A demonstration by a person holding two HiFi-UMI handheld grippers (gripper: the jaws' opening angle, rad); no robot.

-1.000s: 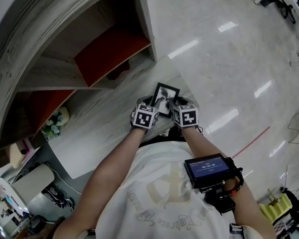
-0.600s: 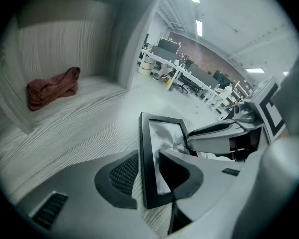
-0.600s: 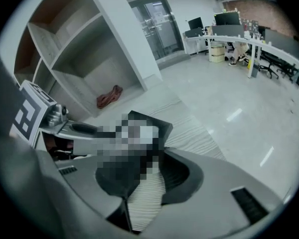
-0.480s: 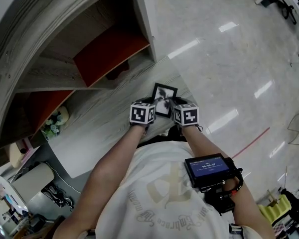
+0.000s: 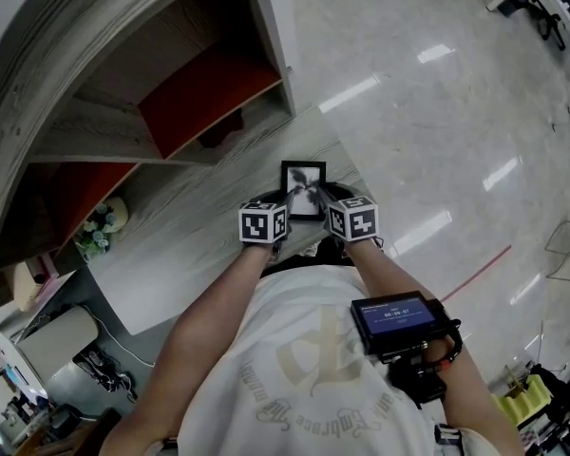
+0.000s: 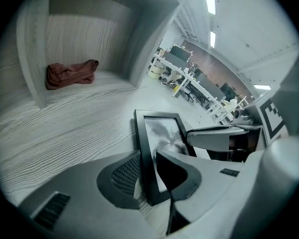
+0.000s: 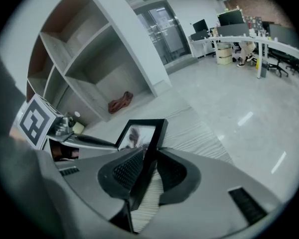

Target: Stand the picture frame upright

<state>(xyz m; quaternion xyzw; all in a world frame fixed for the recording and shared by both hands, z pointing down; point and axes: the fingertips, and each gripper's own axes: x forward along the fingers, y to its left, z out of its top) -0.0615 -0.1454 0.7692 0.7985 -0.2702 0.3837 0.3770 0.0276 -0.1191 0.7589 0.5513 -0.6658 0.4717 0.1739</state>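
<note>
The black picture frame [image 5: 302,180] with a grey print sits near the front edge of the white wood-grain table [image 5: 190,245], raised at a tilt between both grippers. My left gripper [image 5: 283,211] straddles the frame's left side; in the left gripper view the frame [image 6: 162,133] runs between the closing jaws of that gripper [image 6: 147,176], pads against it. My right gripper [image 5: 325,207] holds the opposite side. In the right gripper view the frame's edge [image 7: 139,133] is pinched between the closing jaws of the right gripper [image 7: 148,171]. The frame's lower corners are hidden by the jaws.
A shelf unit [image 5: 204,93] with red-backed cubbies stands behind the table, a maroon cloth [image 6: 70,73] lying in one cubby. A small flower ornament [image 5: 100,231] sits at the table's left. The table ends just right of the frame, above glossy floor [image 5: 437,112].
The frame has turned from a slanted pose to square with me and shifted slightly left. Both grippers' jaws have closed in on its sides, and the left cube moved down-left.
</note>
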